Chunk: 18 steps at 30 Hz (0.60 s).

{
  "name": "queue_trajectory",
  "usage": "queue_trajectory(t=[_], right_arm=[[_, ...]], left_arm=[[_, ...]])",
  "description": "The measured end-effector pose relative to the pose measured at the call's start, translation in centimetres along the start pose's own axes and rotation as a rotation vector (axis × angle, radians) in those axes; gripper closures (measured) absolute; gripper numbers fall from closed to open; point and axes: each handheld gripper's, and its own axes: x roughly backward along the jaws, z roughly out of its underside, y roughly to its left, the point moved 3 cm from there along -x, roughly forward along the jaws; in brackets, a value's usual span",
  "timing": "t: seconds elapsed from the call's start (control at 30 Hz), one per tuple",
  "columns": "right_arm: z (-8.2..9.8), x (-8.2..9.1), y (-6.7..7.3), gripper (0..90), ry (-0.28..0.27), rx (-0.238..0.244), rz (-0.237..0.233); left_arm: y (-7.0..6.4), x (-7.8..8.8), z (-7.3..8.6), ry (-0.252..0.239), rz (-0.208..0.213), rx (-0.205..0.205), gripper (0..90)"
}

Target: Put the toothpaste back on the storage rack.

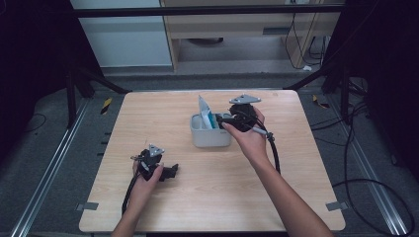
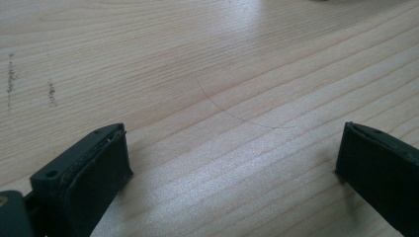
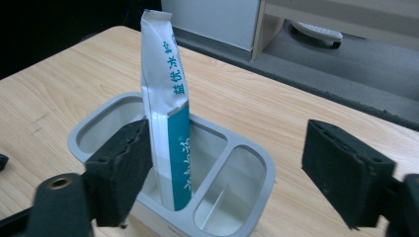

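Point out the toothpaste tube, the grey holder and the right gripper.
toothpaste tube [image 3: 165,98]: right gripper view, white upper half.
grey holder [image 3: 269,170]: right gripper view, right rim.
right gripper [image 3: 225,173]: right gripper view, midway between its open jaws.

Open worktop on every side, one holder standing mid-board

The grey holder [image 1: 210,132] with its upright sachet [image 1: 206,112] is the only obstacle on the worktop [image 1: 207,197]; the sachet fills the middle compartment, the end compartments [image 3: 232,182] stand free, and bare wood spreads wide around it.
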Motion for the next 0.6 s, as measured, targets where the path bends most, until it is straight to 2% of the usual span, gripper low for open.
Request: queue_trajectory(t=[0.03, 0.13, 0.2, 0.6], right_arm=[[0.0, 0.2, -0.2, 15.5, 0.001, 0.008, 0.006], [0.0, 0.3, -0.4, 14.8, 0.009, 0.015, 0.025], [0.1, 0.6, -0.6, 12.8, 0.038, 0.040, 0.052], [0.9, 1.9, -1.9, 9.7, 0.043, 0.049, 0.057]], left_arm=[[0.0, 0.0, 0.0, 0.000, 0.000, 0.000, 0.0], [0.0, 0.0, 0.0, 0.000, 0.000, 0.000, 0.0], [0.0, 0.0, 0.0, 0.000, 0.000, 0.000, 0.0], [0.0, 0.0, 0.0, 0.000, 0.000, 0.000, 0.0]])
